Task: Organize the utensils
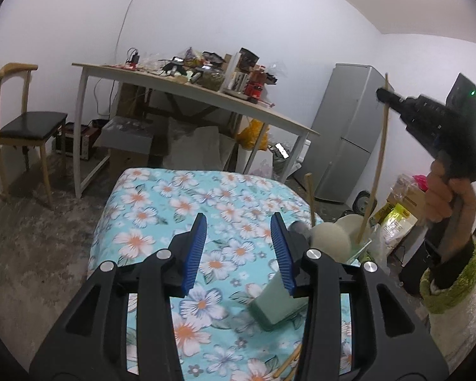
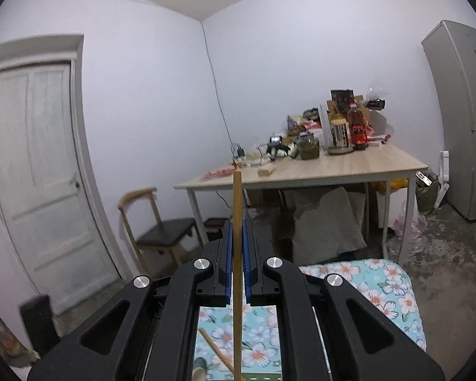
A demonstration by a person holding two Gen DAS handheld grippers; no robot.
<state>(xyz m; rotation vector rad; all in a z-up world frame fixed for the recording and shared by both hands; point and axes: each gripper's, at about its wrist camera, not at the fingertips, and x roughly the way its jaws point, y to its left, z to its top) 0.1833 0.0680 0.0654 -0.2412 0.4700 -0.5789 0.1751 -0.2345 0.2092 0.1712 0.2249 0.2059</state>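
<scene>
My left gripper (image 1: 239, 219) stands open over the flower-patterned tablecloth (image 1: 174, 197), with nothing between its blue pads (image 1: 196, 250). Just behind its right finger a green utensil holder (image 1: 274, 301) sits tilted, and a white round piece (image 1: 330, 238) and a short chopstick (image 1: 309, 197) stick up from it. My right gripper (image 1: 384, 95) is raised at the right, shut on a long wooden chopstick (image 1: 380, 152) that hangs upright; its lower end is down by the holder. In the right wrist view that chopstick (image 2: 237, 238) runs between the shut pads of the right gripper (image 2: 237, 222). More chopsticks (image 2: 215, 349) lie on the cloth below.
A wooden table (image 1: 269, 114) loaded with clutter stands behind, with boxes under it. There is a chair (image 1: 25, 127) at the left, a grey fridge (image 1: 349, 133) at the right, and bags (image 1: 396, 216) beside it. A person's hand (image 1: 450, 197) and sleeve (image 1: 453, 285) hold the right gripper. A white door (image 2: 38, 174) is in the right wrist view.
</scene>
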